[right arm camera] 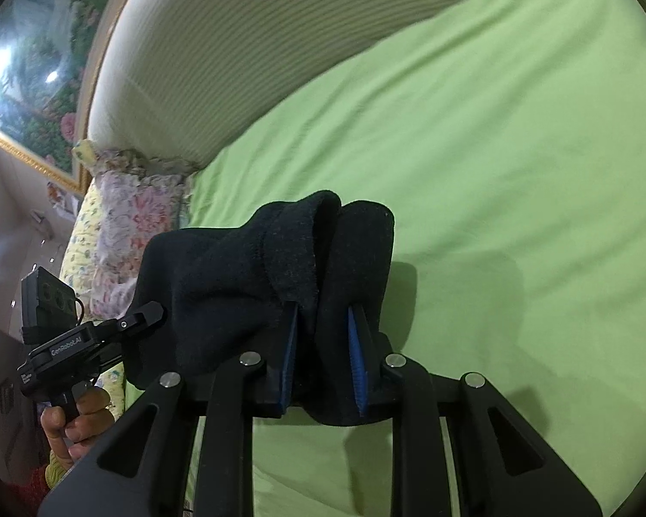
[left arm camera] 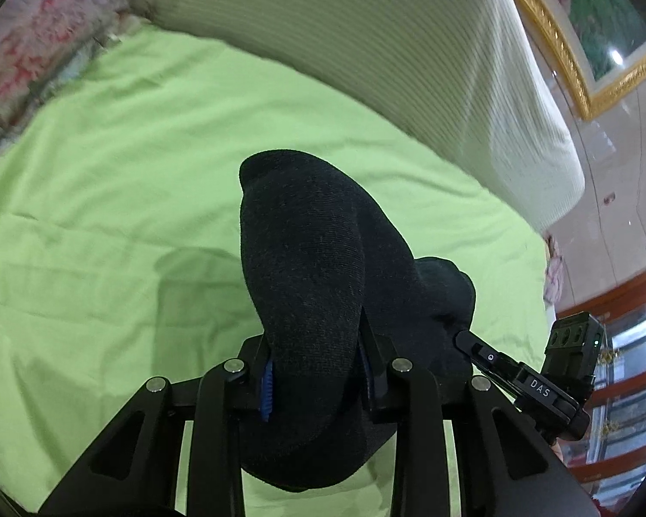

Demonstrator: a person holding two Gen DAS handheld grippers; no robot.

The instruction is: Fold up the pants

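The pants (left arm camera: pixel 305 267) are dark, near-black knit cloth, held up above a light green bed sheet (left arm camera: pixel 107 198). My left gripper (left arm camera: pixel 314 344) is shut on a thick bunch of the cloth, which bulges over and hides its fingertips. In the right wrist view the pants (right arm camera: pixel 245 267) hang bunched over my right gripper (right arm camera: pixel 323 323), which is shut on the folded cloth between its blue-padded fingers (right arm camera: pixel 357 366). Each gripper shows at the edge of the other's view, the right one (left arm camera: pixel 538 383) and the left one (right arm camera: pixel 77 344), close together along the same cloth.
A white ribbed headboard cushion (left arm camera: pixel 409 64) runs along the far side of the bed. A floral quilt (right arm camera: pixel 125 224) lies at the bed's end. A gold-framed picture (left arm camera: pixel 581 51) hangs on the wall. Wooden glass-front shelving (left arm camera: pixel 624 366) stands beside the bed.
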